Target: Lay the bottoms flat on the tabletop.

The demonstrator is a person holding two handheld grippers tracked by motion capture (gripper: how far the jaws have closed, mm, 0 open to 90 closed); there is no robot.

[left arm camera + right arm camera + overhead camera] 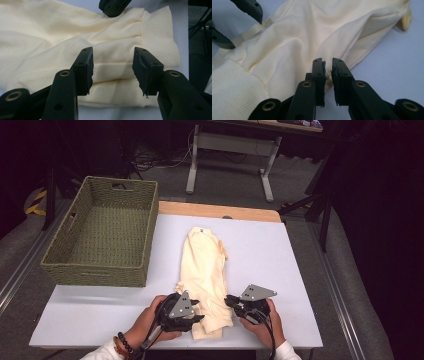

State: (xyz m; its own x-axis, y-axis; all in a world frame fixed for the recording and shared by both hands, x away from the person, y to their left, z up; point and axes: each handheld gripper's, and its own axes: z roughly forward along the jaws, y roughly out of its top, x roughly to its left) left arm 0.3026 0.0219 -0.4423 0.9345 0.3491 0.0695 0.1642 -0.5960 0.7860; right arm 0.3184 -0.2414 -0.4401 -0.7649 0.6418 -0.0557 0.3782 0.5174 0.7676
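Basket: a green woven basket (pixel 100 237) stands at the table's 10 o'clock corner, with nothing visible inside; a handle slot shows in its far wall.
Garment: a cream garment (pixel 205 275) lies folded lengthwise at the table's middle, running from 12 down to 6 o'clock, its ribbed hem (pixel 160 37) at the near end.
Left tool: the left tool (pixel 192 312) sits at the garment's 7 o'clock, its jaws about half apart over the fabric near the hem, gripping nothing.
Right tool: the right tool (pixel 231 301) sits at the garment's 5 o'clock edge; its jaws stand a narrow slit apart at the fabric's edge, and whether cloth is pinched between them cannot be told.
Table: a pale grey table (pixel 280 270) with a wooden strip along its far edge.
Room: dark, with grey floor; a white-legged desk (pixel 230 150) stands beyond at 12 o'clock.
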